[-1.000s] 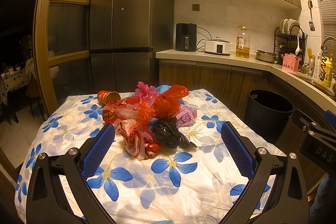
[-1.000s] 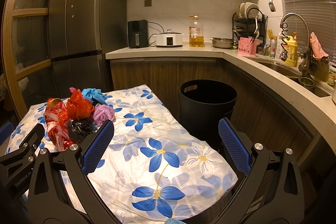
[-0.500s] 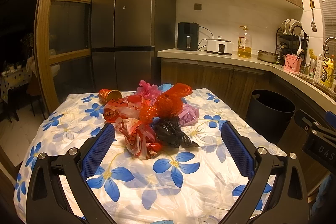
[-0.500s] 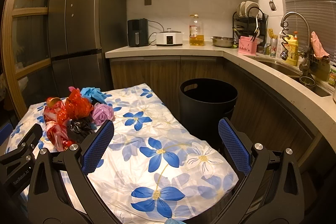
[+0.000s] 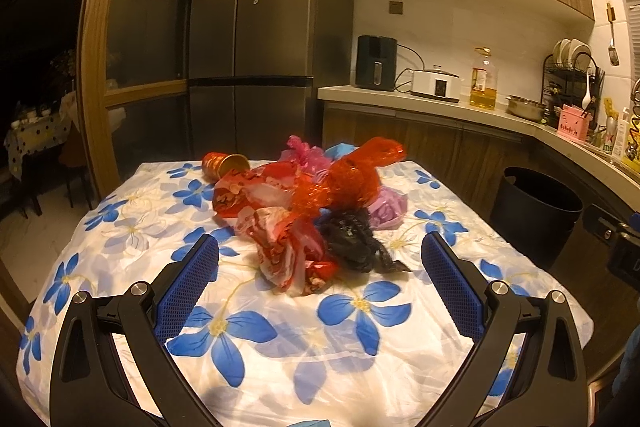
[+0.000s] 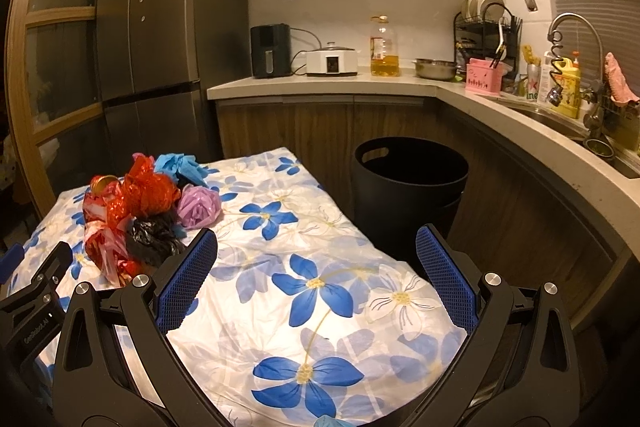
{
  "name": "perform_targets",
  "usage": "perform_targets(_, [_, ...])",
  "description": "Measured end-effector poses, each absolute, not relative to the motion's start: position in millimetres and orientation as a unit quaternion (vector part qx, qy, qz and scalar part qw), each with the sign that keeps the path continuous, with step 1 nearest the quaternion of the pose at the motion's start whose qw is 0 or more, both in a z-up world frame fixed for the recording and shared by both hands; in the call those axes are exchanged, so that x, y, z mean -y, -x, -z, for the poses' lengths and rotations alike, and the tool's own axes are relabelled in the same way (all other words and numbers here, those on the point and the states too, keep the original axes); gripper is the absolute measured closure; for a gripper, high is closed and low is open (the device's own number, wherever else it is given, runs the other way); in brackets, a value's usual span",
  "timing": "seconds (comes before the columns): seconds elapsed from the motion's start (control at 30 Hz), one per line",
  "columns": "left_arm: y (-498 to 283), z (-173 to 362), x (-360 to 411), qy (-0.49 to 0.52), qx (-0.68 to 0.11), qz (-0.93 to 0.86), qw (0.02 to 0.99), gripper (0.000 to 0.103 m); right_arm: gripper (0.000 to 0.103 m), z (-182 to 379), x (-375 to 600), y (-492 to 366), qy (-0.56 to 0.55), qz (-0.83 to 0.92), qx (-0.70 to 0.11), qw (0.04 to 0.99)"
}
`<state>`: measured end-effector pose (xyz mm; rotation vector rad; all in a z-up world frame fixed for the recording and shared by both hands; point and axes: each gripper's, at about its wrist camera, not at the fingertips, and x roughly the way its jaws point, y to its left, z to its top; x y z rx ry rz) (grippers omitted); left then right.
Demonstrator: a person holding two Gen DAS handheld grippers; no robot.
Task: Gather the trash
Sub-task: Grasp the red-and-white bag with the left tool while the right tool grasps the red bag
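left tool (image 5: pixel 320 271) nearer | trash pile (image 5: pixel 308 211) ahead, untouched | fingers spread

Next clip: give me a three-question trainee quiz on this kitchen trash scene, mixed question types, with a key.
1. True or false: the left gripper already holds a bag.
2. Multiple choice: the black bin stands A) on the table, B) on the floor between the table and the counter, C) on the counter.
3. Fill in: the cup at the far side of the trash pile lies on its ____.

Key
1. False; both it and the right gripper are open and empty.
2. B
3. side
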<state>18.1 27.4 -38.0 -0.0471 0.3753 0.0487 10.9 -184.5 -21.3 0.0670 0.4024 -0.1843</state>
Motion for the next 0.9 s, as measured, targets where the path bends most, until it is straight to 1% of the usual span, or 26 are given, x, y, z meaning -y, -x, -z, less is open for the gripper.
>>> perform_targets(0.4, [-49.5,75.2,-61.0,0.048,-0.199,-0.053,0.977,0.005,0.005,43.0,175.5,-39.4,-0.029,0.049,-0.203,0.978])
perform_targets(0.67, [-82.0,81.5,-77.1,0.062,-0.207,-0.075,0.974,0.006,0.005,56.3,162.5,-59.2,-0.028,0.012,-0.205,0.978])
perform_targets(0.77, [-92.8,83.3,-78.5,0.065,-0.21,-0.074,0.973,0.009,0.005,59.1,158.0,-66.2,-0.027,-0.001,-0.205,0.978])
perform_targets(0.83, [-98.8,84.7,-78.2,0.066,-0.215,-0.071,0.972,0.014,0.005,60.3,153.8,-69.9,-0.027,-0.01,-0.202,0.979])
perform_targets(0.87, [-101.8,85.3,-78.4,0.07,-0.219,-0.068,0.971,0.022,0.005,60.7,151.5,-71.8,-0.028,-0.017,-0.2,0.979])
perform_targets(0.9, [-104.3,86.1,-79.0,0.074,-0.223,-0.064,0.97,0.032,0.005,61.1,149.9,-73.0,-0.029,-0.021,-0.199,0.979])
